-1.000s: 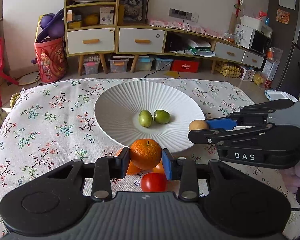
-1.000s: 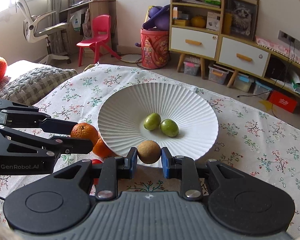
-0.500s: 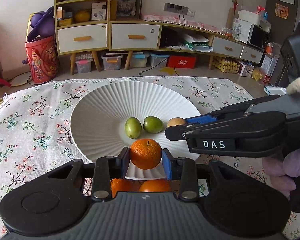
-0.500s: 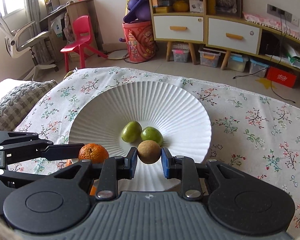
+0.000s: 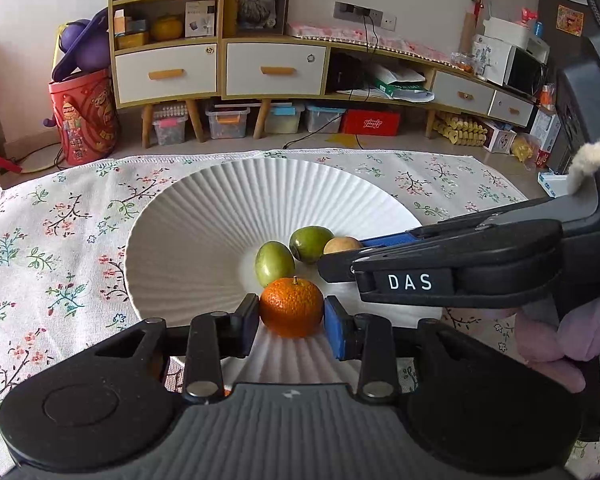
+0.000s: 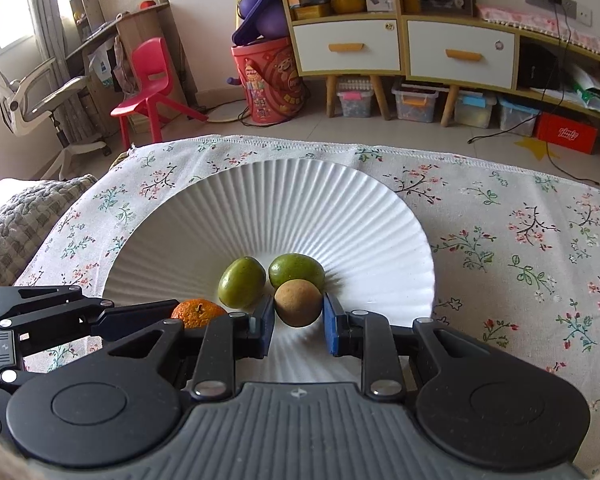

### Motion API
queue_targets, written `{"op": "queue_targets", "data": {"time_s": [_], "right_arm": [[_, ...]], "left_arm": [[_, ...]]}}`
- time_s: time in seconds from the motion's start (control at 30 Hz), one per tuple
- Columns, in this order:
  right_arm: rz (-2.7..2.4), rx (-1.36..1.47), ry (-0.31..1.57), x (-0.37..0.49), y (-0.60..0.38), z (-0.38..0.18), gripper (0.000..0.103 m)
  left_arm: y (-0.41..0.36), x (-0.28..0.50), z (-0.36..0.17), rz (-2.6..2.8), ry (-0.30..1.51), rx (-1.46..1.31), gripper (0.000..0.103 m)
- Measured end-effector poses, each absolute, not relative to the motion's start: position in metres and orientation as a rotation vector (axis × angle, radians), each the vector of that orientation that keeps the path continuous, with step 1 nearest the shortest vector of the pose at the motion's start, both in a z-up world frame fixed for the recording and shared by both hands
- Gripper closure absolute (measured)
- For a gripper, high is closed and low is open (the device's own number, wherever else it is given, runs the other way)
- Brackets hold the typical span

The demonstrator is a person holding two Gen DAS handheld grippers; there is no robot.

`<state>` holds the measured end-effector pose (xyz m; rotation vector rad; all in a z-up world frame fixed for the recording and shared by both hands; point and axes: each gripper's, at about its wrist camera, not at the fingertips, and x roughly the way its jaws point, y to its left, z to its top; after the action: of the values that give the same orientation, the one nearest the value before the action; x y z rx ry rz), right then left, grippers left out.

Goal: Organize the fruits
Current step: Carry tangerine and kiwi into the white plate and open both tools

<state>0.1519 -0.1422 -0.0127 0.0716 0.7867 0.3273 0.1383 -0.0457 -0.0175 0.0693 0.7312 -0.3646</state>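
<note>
My left gripper (image 5: 291,326) is shut on an orange mandarin (image 5: 292,307), held over the near part of the white ribbed plate (image 5: 204,220). My right gripper (image 6: 298,322) is shut on a small round brown fruit (image 6: 298,303), also over the plate (image 6: 260,200). Two green fruits (image 6: 242,282) (image 6: 296,270) lie side by side in the plate's middle, just beyond both held fruits. In the left wrist view the right gripper (image 5: 340,258) reaches in from the right with the brown fruit (image 5: 340,245) at its tip. In the right wrist view the mandarin (image 6: 198,312) shows at the left.
The plate rests on a floral tablecloth (image 5: 60,240). A knitted grey cushion (image 6: 20,216) lies at the table's left edge. A person's fingers (image 5: 556,336) hold the right gripper's handle. Cabinets (image 5: 220,64), a red bin (image 5: 84,120) and a red chair (image 6: 148,80) stand beyond.
Both grippers have carried their fruits forward and down from the plate's near rim to over its inside, close to the two green fruits. The loose fruits on the cloth have dropped out of sight.
</note>
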Motion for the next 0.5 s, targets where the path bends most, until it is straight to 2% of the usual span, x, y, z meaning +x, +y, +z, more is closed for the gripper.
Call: {"op": "queue_targets", "data": {"time_s": [0.23,0.43,0.5], "right_arm": [[0.344,0.071,0.785,0.15,-0.14,-0.011,0.077],[0.348,0.06,0.783,0.149,-0.139,-0.006,0.074],[0.352,0.057,0.778,0.149,-0.138,-0.003,0.069]], "left_arm": [[-0.048,0.143,-0.018,-0.36,0.736,0.07,0.081],[-0.046,0.138,-0.011,-0.361,0.728,0.073,0.075],[-0.045,0.136,-0.009,-0.36,0.724,0.073,0.072]]}}
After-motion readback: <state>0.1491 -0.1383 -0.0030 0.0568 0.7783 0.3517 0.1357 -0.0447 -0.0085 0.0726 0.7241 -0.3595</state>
